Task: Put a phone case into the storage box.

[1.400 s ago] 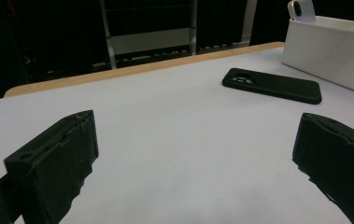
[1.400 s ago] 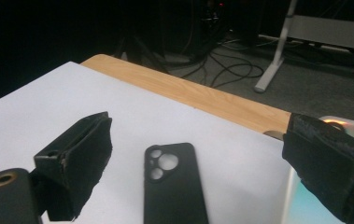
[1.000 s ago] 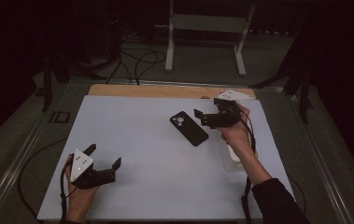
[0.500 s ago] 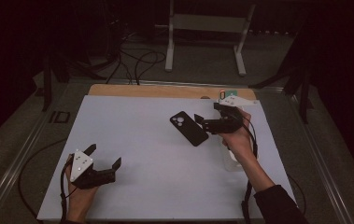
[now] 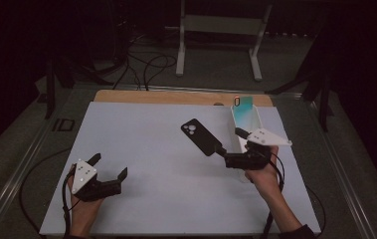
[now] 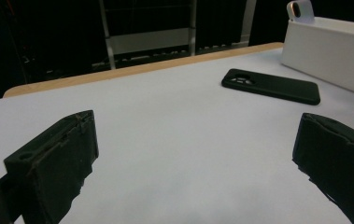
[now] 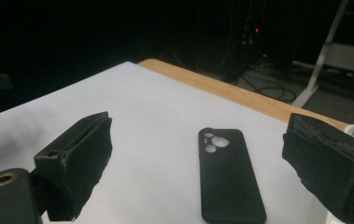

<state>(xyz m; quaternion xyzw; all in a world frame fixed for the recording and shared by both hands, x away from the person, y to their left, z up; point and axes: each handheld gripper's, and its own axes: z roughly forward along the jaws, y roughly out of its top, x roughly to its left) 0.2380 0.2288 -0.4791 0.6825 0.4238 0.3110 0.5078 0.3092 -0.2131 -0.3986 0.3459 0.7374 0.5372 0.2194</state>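
High view first: nearest the person, the left gripper rests low on the white table mat at the near left corner, held in the left hand, its grey plate on top and its jaws spread with nothing between them. Its cable loops off the mat's left edge. From the left gripper view the bare mat stretches ahead between the two black jaws, and the black phone case lies well off, toward the far right.

On the right side, the right hand comes up from the bottom edge with the forearm angled inward, holding the right gripper level and pointed left, toward the case. Its jaws stand wide apart, and the near end of the black phone case lies just in front of them, flat on the mat, camera holes up and at the far end. In the right gripper view the case sits between the two open jaws, slightly right of centre, not yet touched by either.

Just beside the gripper, to its right, a long white tray runs away from the person; a teal phone case stands tilted at its far end. Beyond the mat is a strip of wooden board, then floor cables and a white metal stand in the dark.
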